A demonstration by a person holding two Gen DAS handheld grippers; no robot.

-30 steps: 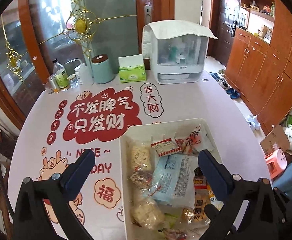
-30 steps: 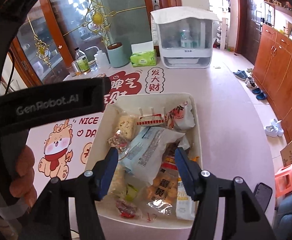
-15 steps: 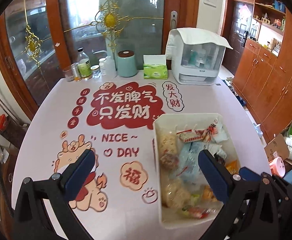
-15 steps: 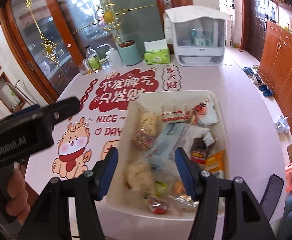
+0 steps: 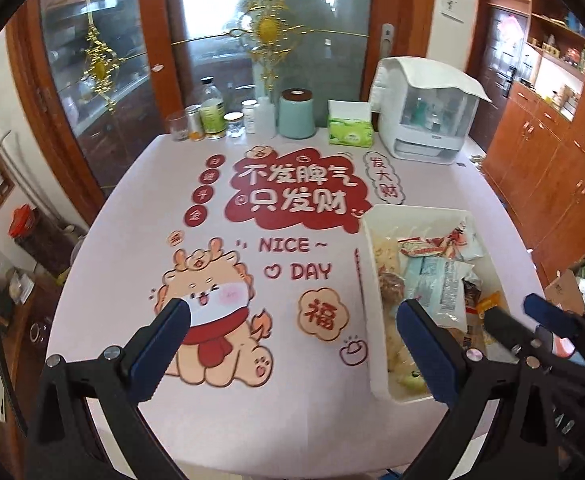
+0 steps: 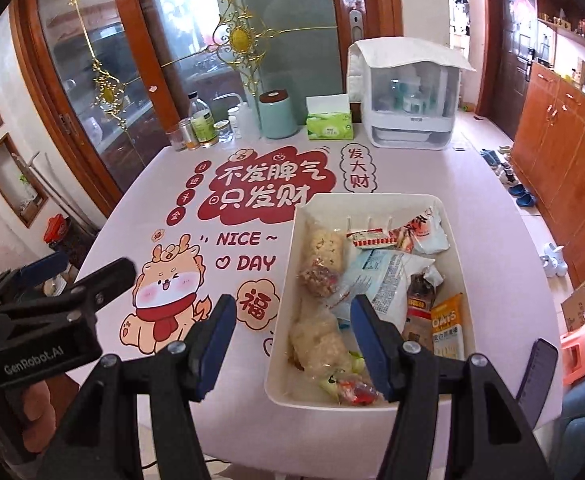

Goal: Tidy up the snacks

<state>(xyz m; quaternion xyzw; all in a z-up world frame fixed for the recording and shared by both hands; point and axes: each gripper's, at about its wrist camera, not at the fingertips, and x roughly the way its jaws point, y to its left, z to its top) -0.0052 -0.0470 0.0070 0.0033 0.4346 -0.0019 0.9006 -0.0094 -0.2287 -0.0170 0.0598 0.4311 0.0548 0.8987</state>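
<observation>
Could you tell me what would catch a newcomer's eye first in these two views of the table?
The pink tablecloth stands out first, with its big red cloud of Chinese characters in the middle and a cartoon dragon in a red scarf nearer the camera. To the right sits a white bin heaped with wrapped snacks. Along the far edge stand a white cabinet, a green tissue box and a teal canister.

On the pink tablecloth (image 6: 472,184), "不发脾气 只发财" is printed in white on a red cloud (image 6: 266,188), with "发大财" in an outlined bubble (image 6: 357,168) beside it, "NICE ~ DAY" (image 6: 248,250) below, and "福" on a small flower shape (image 6: 257,306). "GenRobot.AI" is read on the left gripper (image 6: 32,362) body. "OATS" is read on an orange packet (image 6: 448,326) (its smaller print is illegible).
</observation>
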